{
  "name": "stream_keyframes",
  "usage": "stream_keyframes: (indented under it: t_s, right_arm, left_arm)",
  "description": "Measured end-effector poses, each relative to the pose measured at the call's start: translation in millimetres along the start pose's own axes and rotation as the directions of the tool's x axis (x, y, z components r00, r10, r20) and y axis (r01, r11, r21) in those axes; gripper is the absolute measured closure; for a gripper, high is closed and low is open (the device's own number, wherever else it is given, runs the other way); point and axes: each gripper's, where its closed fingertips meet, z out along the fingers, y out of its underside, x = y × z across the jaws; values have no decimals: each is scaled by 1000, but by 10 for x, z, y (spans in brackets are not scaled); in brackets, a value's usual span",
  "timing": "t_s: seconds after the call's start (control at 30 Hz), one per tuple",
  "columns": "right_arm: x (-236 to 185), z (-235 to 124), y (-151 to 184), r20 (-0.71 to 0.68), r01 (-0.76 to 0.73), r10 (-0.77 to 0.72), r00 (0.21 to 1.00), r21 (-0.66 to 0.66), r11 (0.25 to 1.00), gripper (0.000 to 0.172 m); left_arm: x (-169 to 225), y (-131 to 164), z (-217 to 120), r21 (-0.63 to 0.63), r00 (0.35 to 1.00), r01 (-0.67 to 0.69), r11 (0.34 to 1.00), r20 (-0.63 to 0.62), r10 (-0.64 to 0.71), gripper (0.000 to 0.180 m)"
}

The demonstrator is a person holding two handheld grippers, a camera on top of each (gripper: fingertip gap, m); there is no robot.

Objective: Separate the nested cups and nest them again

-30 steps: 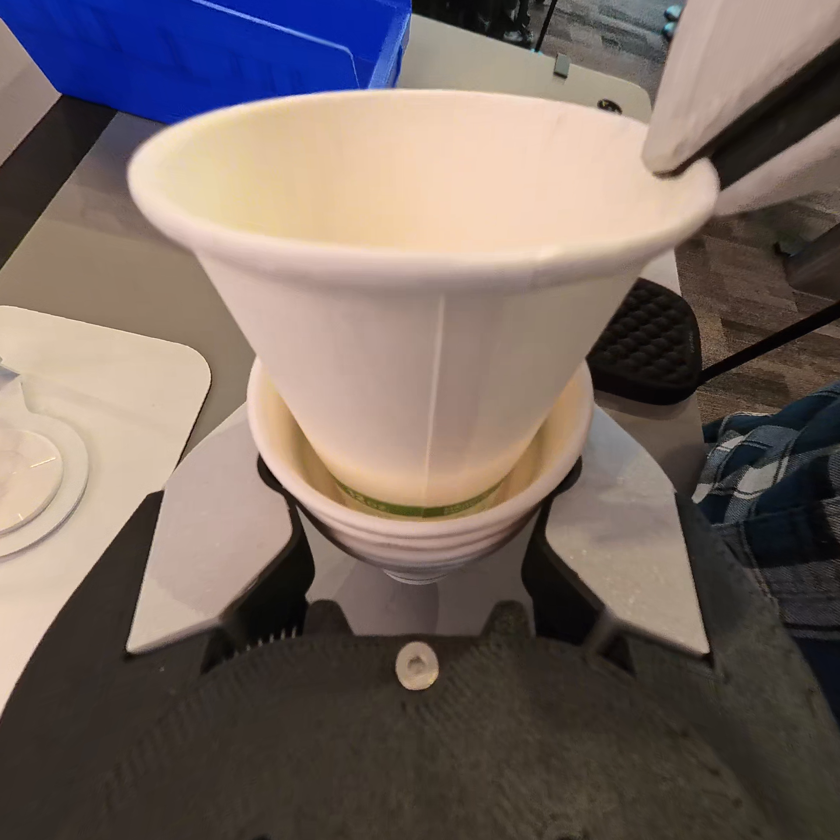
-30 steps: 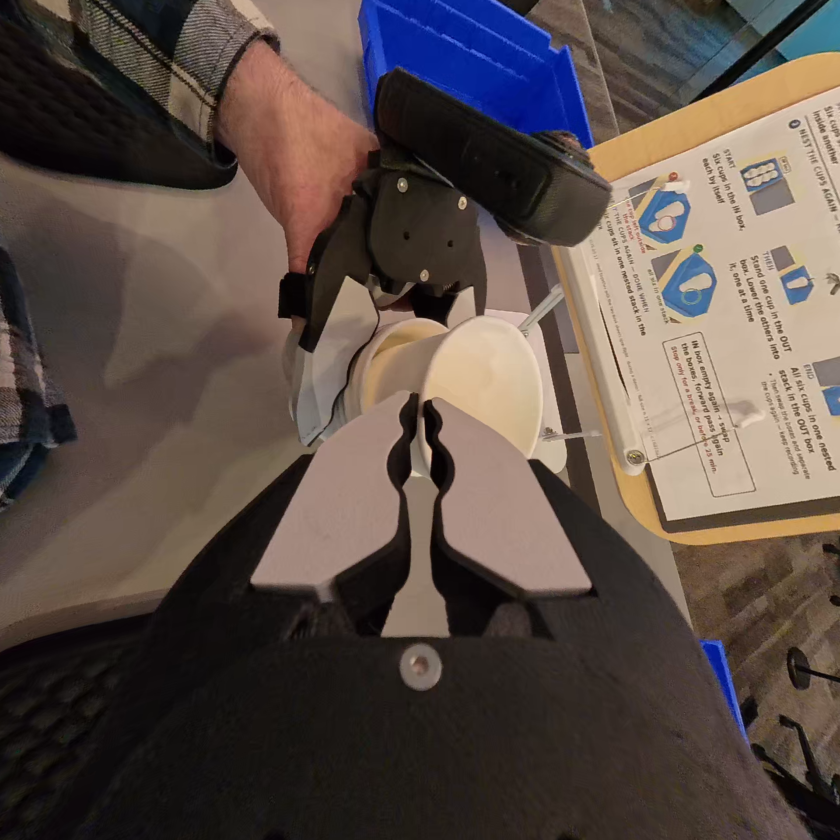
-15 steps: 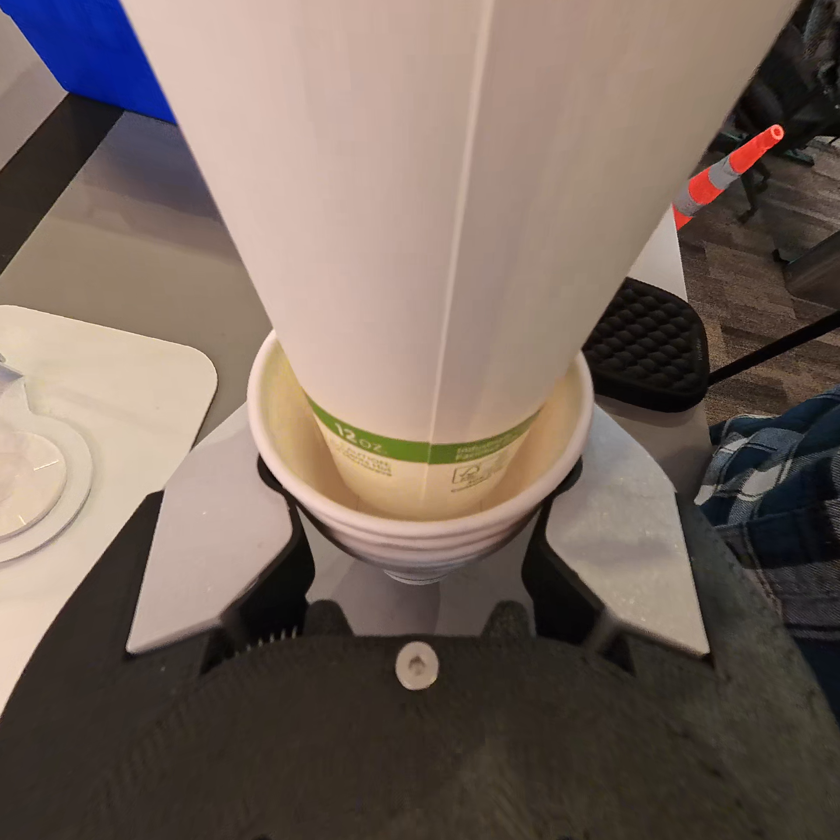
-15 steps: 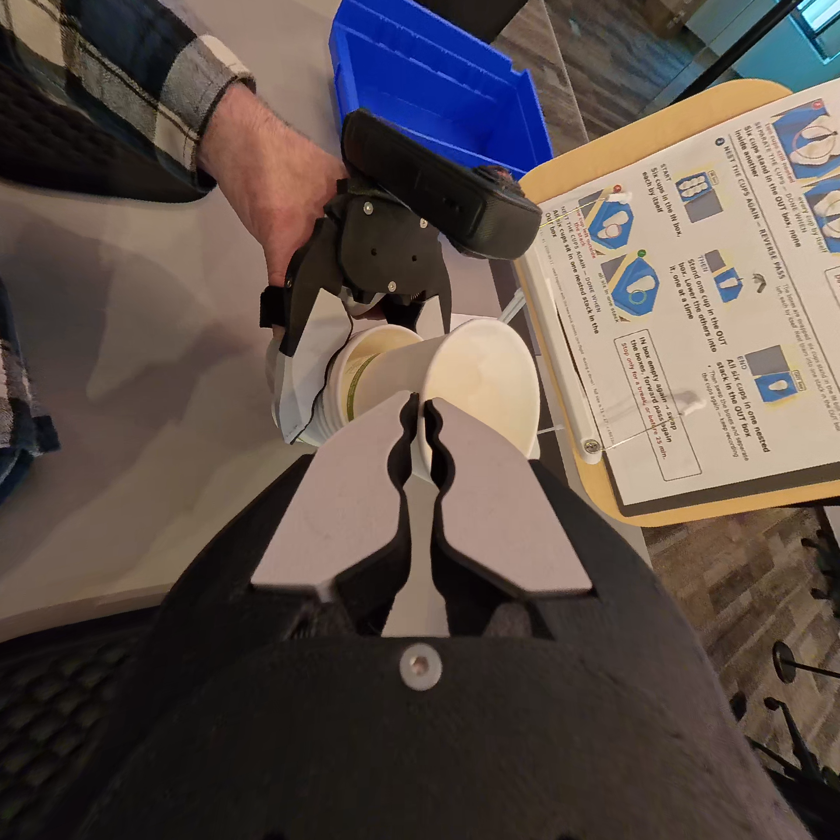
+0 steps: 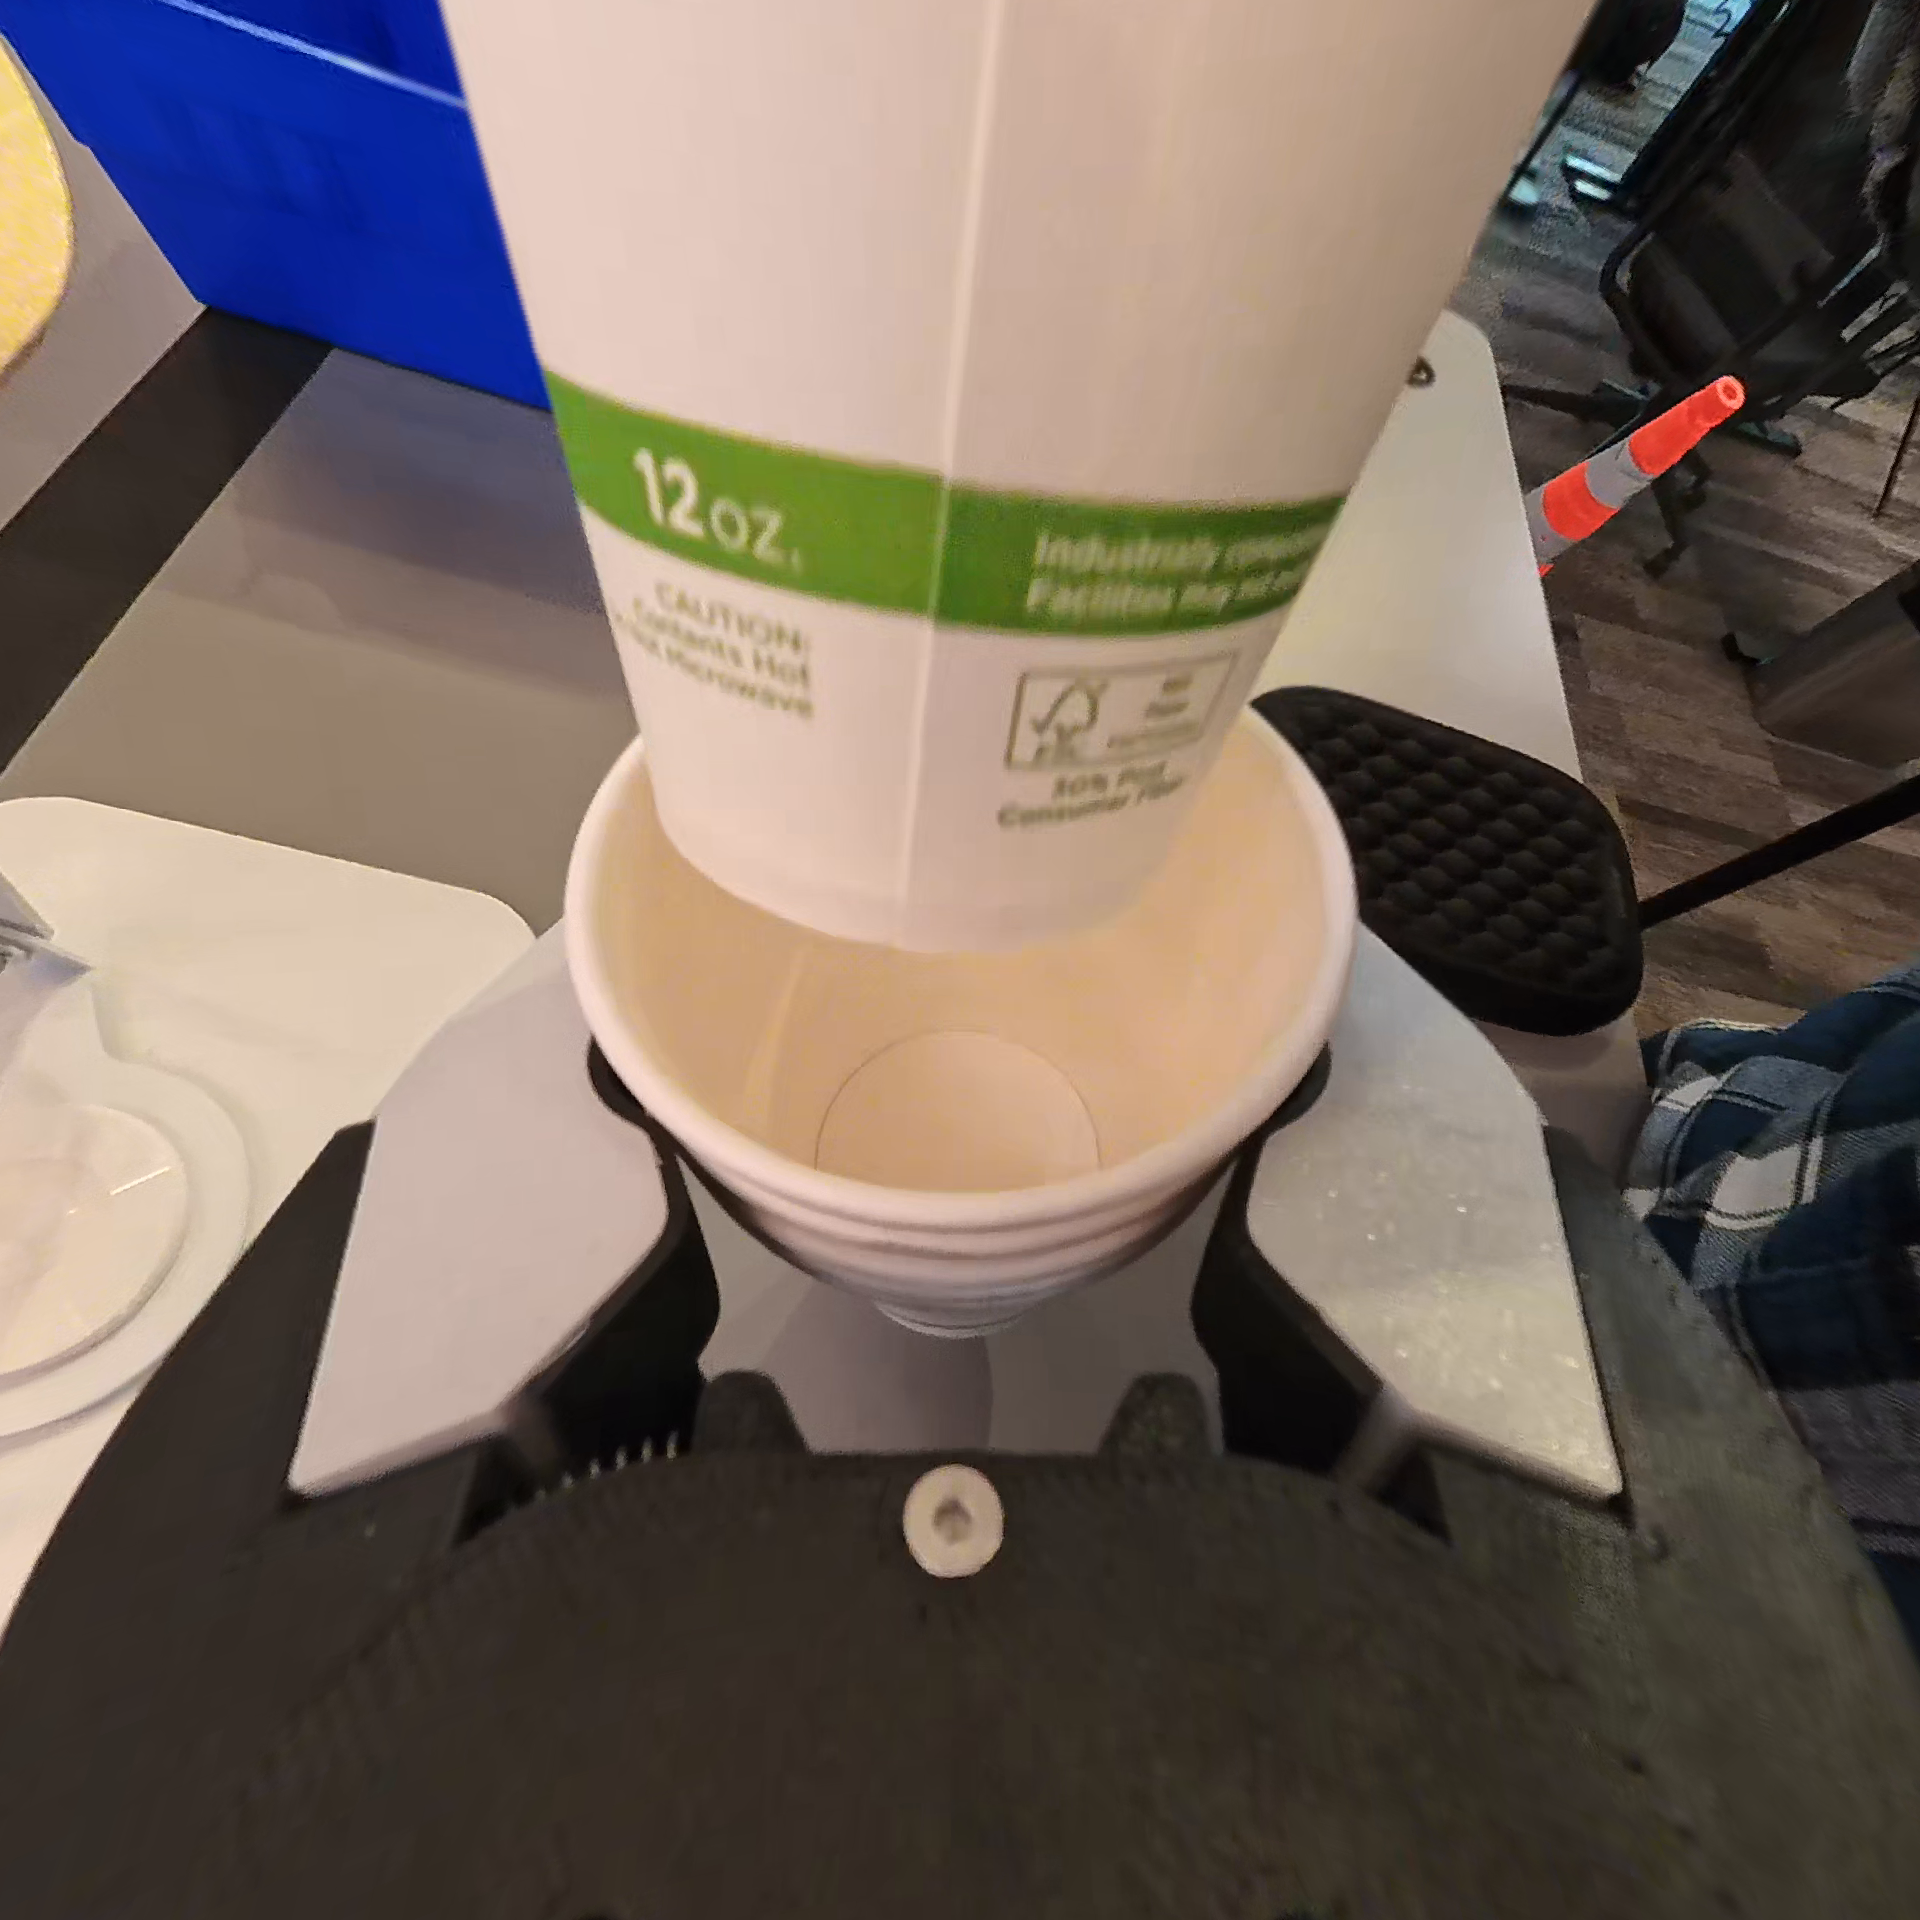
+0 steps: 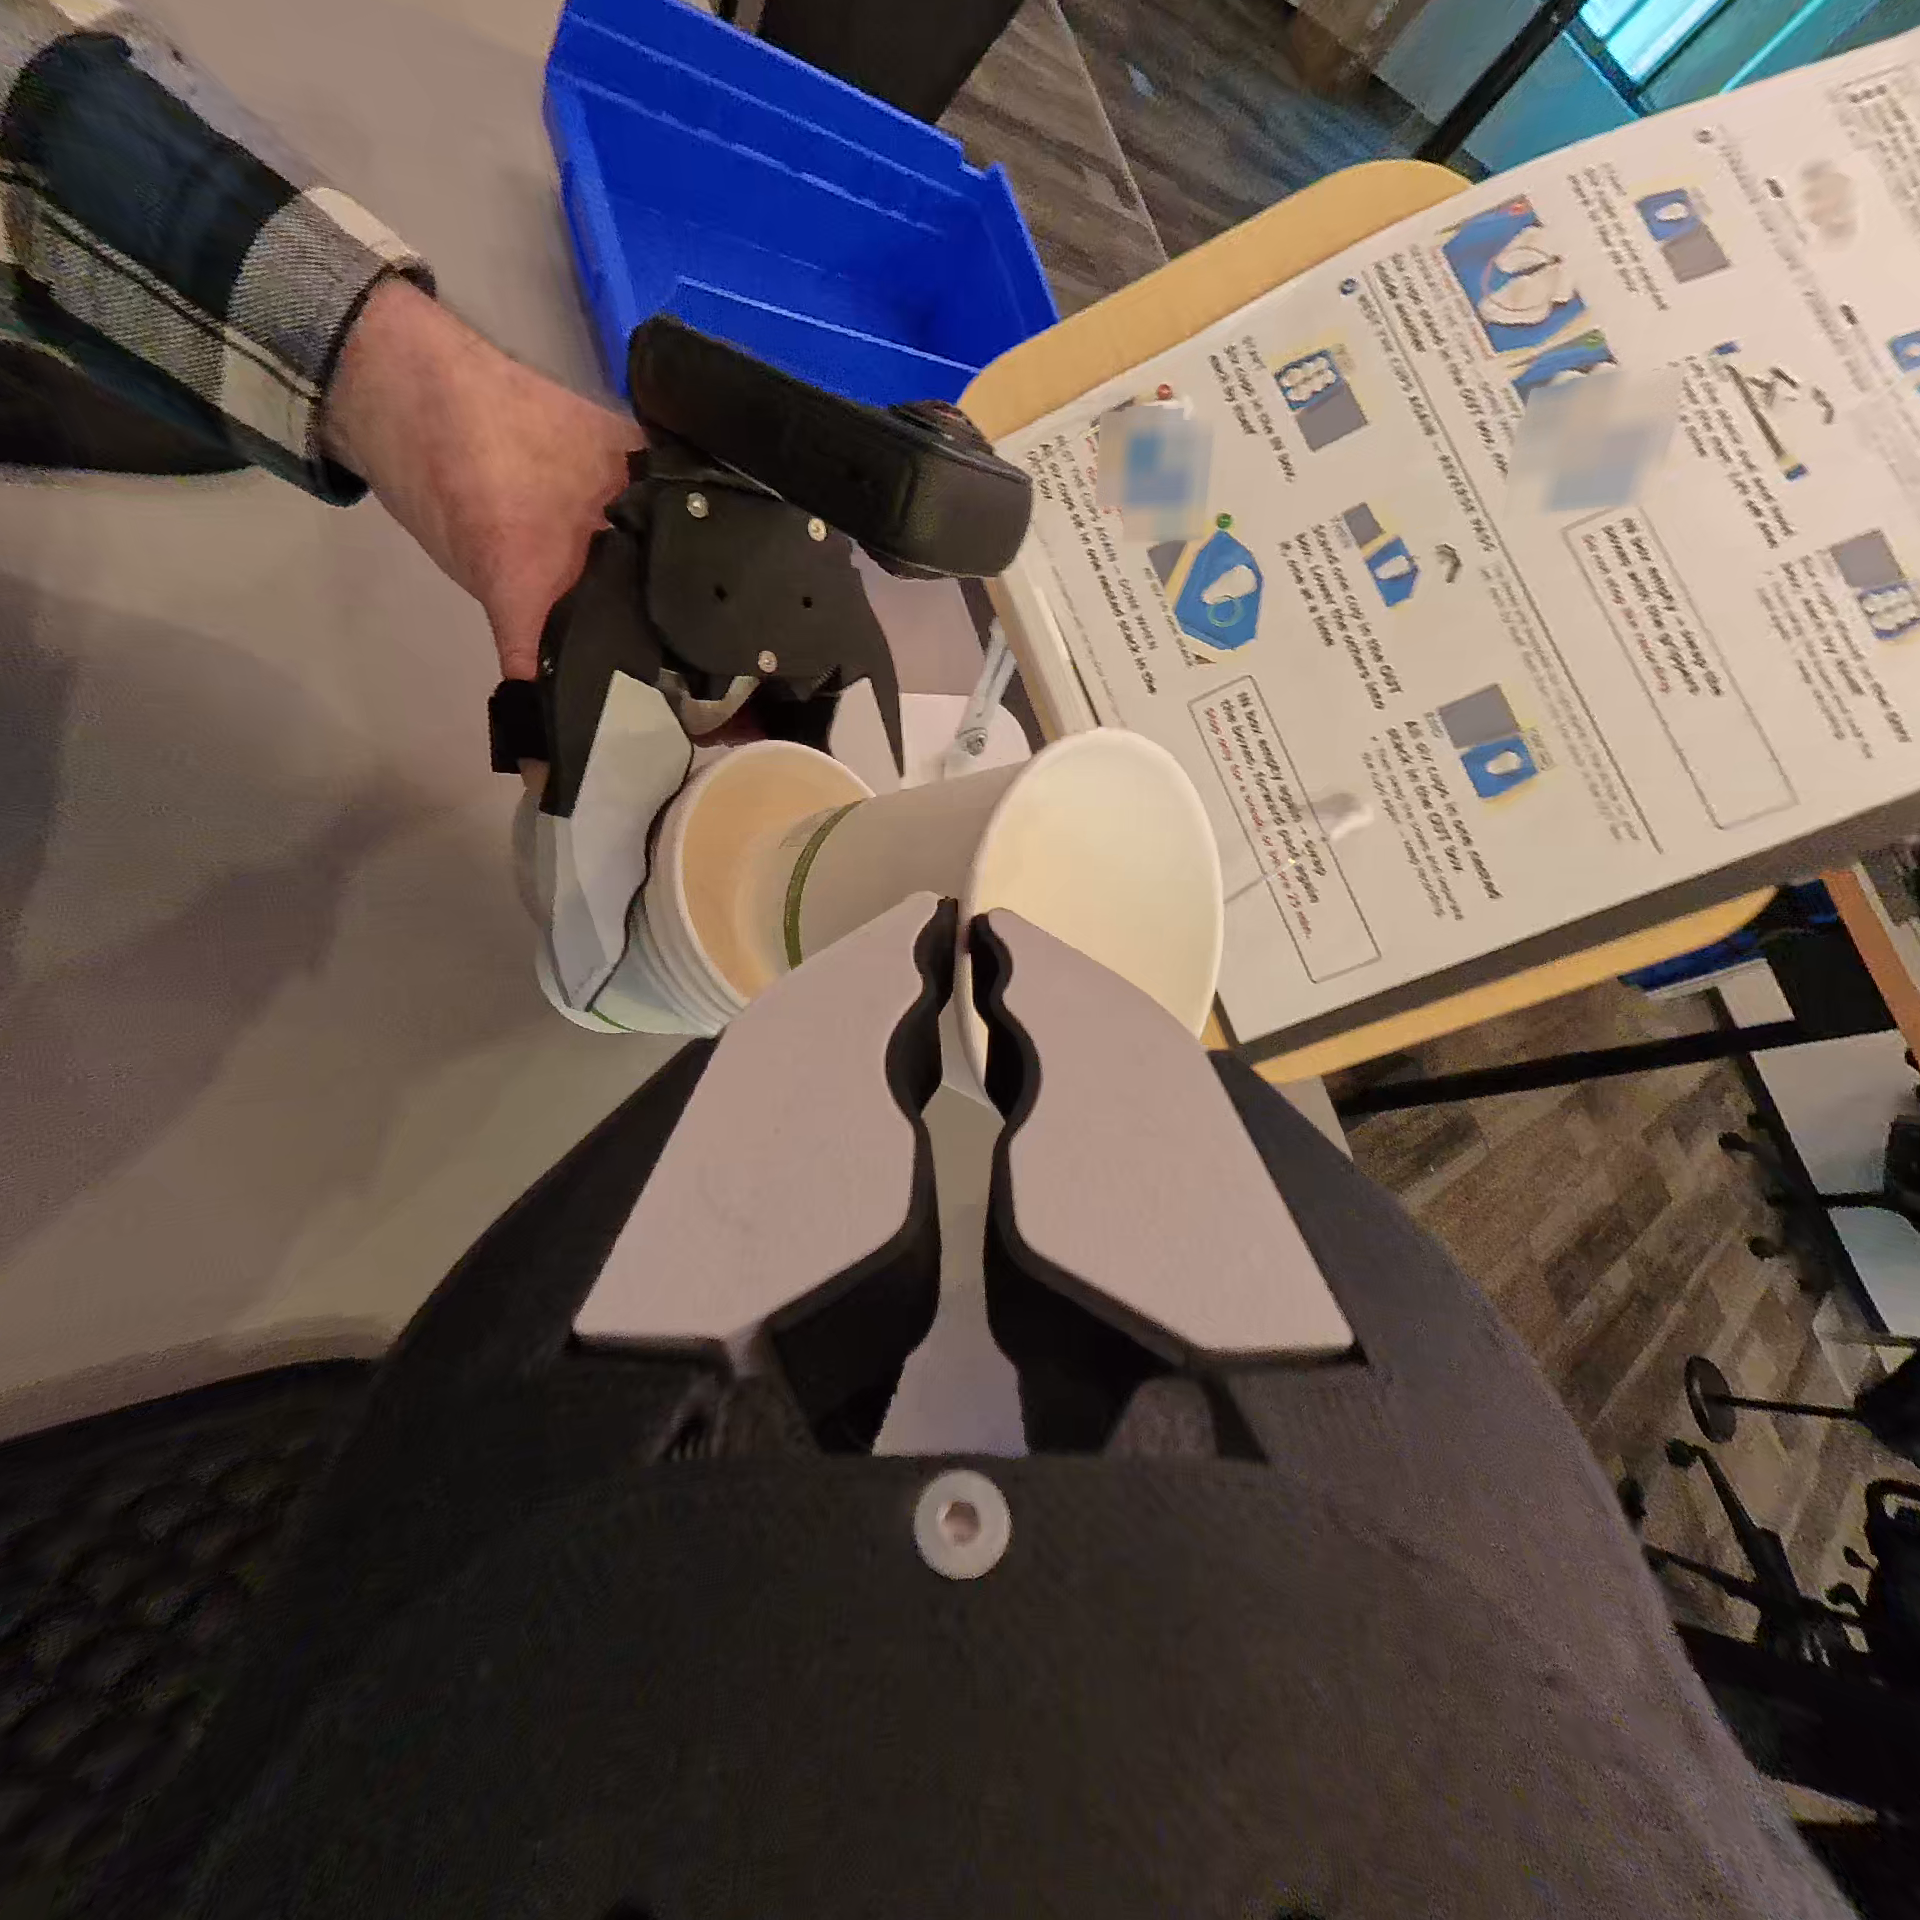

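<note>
My left gripper (image 5: 961, 1122) is shut on a stack of nested white paper cups (image 5: 956, 1049), its pads pressed on both sides just below the rims. It also shows in the right wrist view (image 6: 717, 790), held by a hand. My right gripper (image 6: 961, 914) is shut on the rim of a single white cup with a green band (image 6: 1091, 873), one finger inside and one outside. That cup (image 5: 956, 436) is drawn almost clear of the stack; only its base still dips into the top cup's mouth.
A blue bin (image 6: 790, 239) stands beyond the hand on the grey table (image 6: 208, 935). An instruction sheet on a wooden board (image 6: 1538, 540) lies to the right. A white plate with a clear disc (image 5: 104, 1143) lies left of the stack. A plaid sleeve (image 6: 156, 260) crosses the upper left.
My right gripper has pulled the green-banded cup steadily out of the stack; its base has risen from deep inside to the mouth. The left gripper has held the stack still.
</note>
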Motion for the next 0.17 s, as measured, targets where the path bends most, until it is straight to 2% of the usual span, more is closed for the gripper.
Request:
stream_keyframes:
  t_s: [0.03,0.17]
  right_arm:
    - [41,-21,18,-9,-1,1,1000,-2,1000,169]
    - [127,-66,41,-18,-9,10,1000,6,1000,169]
  left_arm:
    - [-9,-14,13,3,1000,2,1000,0,-2,60]
    - [-31,-68,73,14,1000,7,1000,-8,-6,60]
